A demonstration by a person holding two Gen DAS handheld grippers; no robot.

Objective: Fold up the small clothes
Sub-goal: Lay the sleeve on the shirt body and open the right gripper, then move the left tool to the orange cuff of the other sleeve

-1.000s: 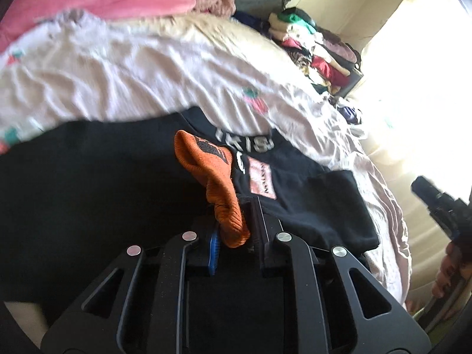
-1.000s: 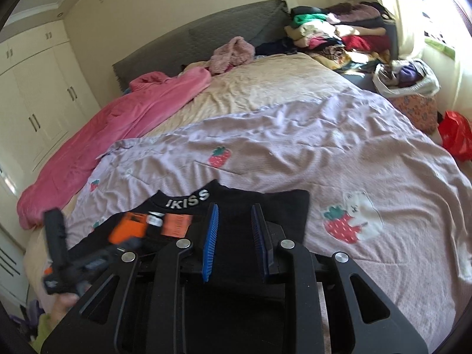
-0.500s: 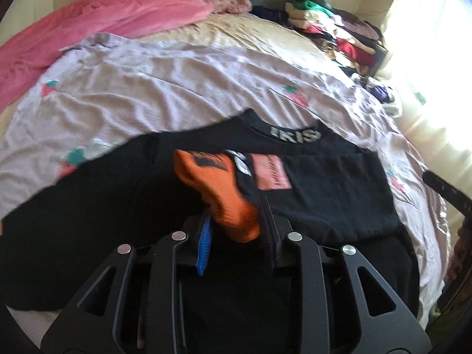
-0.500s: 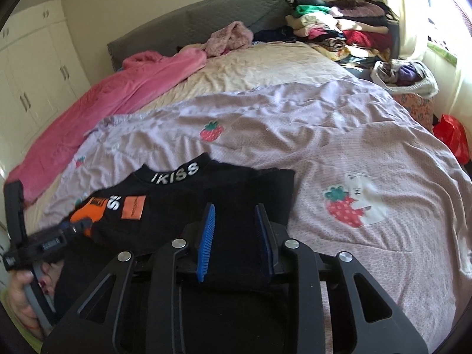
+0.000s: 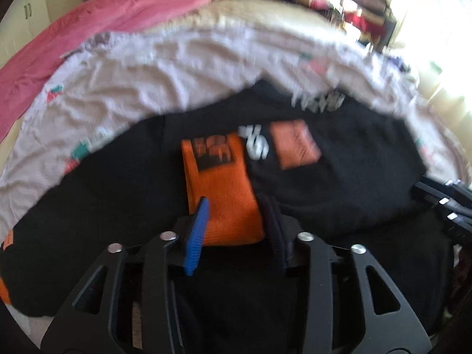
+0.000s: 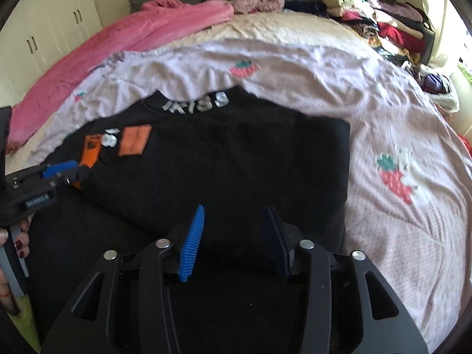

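A black sweatshirt [image 6: 224, 153] with white collar lettering and orange patches lies spread on the bed. Its orange sleeve cuff [image 5: 224, 194] is folded over the chest and lies flat between the fingers of my left gripper [image 5: 234, 221], which stands open around it. In the right wrist view the left gripper [image 6: 66, 169] sits at the cuff [image 6: 90, 152] on the shirt's left side. My right gripper [image 6: 236, 227] is open over the black fabric at the shirt's near right part, holding nothing I can make out.
A lilac strawberry-print sheet [image 6: 295, 67] covers the bed. A pink blanket [image 6: 124, 38] lies along the far left. Piles of folded clothes [image 6: 377, 20] stand at the far right. White wardrobe doors [image 6: 32, 38] are on the left.
My left gripper has carried the orange cuff down onto the shirt's chest and opened; the cuff now lies flat. My right gripper has moved closer over the shirt and widened.
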